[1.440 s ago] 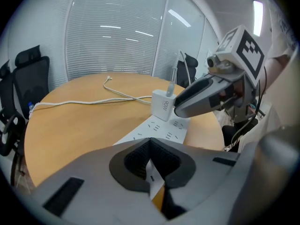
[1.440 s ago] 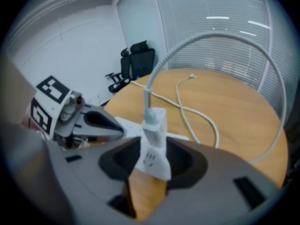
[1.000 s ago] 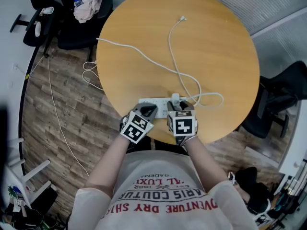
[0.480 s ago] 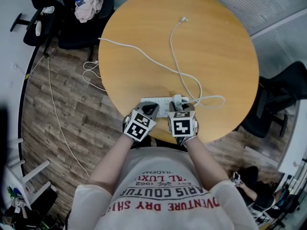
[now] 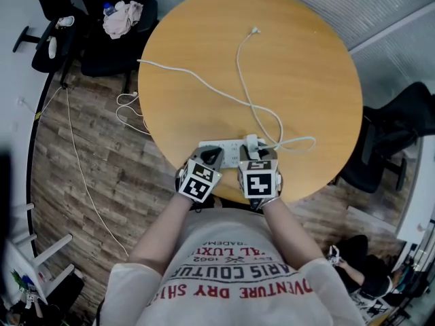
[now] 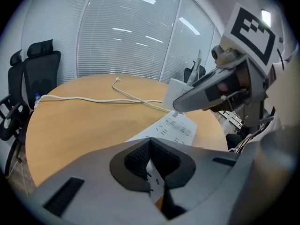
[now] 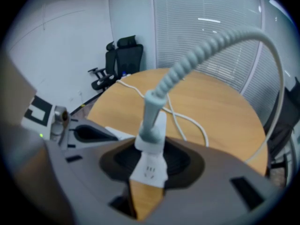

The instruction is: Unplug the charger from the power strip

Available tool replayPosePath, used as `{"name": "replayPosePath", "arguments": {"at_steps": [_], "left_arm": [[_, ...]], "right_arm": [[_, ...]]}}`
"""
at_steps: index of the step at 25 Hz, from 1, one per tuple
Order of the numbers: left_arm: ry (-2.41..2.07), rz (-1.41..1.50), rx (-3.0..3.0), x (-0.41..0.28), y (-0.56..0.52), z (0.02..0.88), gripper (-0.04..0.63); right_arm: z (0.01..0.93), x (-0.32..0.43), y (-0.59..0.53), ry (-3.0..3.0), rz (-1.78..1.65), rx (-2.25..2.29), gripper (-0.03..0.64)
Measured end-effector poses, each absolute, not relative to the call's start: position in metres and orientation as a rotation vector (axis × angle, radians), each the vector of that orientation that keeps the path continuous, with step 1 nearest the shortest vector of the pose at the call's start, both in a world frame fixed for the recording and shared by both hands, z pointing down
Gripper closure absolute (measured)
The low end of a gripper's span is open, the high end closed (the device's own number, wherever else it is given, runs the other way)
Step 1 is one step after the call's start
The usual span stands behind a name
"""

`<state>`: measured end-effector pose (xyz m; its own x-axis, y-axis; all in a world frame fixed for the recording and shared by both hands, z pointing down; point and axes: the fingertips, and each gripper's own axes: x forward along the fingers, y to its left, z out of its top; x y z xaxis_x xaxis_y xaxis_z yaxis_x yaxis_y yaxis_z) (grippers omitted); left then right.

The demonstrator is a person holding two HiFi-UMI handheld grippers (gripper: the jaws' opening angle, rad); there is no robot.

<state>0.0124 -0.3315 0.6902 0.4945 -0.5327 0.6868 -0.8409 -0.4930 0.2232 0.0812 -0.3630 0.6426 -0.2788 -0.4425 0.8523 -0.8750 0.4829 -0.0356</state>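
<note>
Surface: a round wooden surface (image 5: 306,66), seen from above, with a plank floor (image 5: 88,155) around it.
Power strip: the white power strip (image 5: 225,149) lies flat near the surface's near edge, just in front of the person.
Charger: the white charger (image 5: 251,141) stands upright over the strip toward its right end, between the right jaws. Whether its pins are clear of the socket cannot be made out.
Right gripper: the right gripper (image 5: 255,156) points steeply down at the charger. Its jaws have just been closing and now clamp the charger's body from both sides.
Left gripper: the left gripper (image 5: 211,156) is just beside the right one, its tip over the strip's left part. Its jaws are drawn together with nothing between them.
Cables: two white cables (image 5: 204,81) cross on the surface. One ends in a small plug at the far side, and the other drops over the left edge.
Background: a black office chair (image 5: 102,43) with a pale cloth (image 5: 122,15) on it.
</note>
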Motion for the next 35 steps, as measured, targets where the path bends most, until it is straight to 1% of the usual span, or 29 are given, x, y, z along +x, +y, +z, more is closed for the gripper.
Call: {"name": "replayPosePath", "arguments": {"at_steps": [3,9,13,18,25,30,35], "left_arm": [[-1.105,0.723,2.181,0.011,-0.331,0.692,0.563],[-0.984,0.593,2.000,0.006,-0.333,0.696,0.563],[-1.054,0.568,2.002,-0.001,-0.346,0.679,0.563],[-1.257,0.464,2.125,-0.014,-0.379,0.612,0.563],[-1.429,0.227,2.378,-0.014,-0.404,0.474,0.563],[-1.505,0.057,2.505,-0.010,-0.403,0.397,0.563],[-1.526,-0.060,2.699,-0.003,-0.389,0.345,0.563]], "right_arm": [[0.635,0.081,-0.359,-1.926,0.662,1.098,0.457],[0.601,0.096,-0.364,-1.984,0.626,1.159,0.457],[0.565,0.106,-0.376,-2.059,0.573,1.202,0.457],[0.522,0.119,-0.386,-2.163,0.549,1.273,0.457],[0.457,0.129,-0.397,-2.342,0.465,1.351,0.460],[0.419,0.128,-0.401,-2.459,0.426,1.359,0.462],[0.384,0.126,-0.405,-2.583,0.304,1.361,0.462]]}}
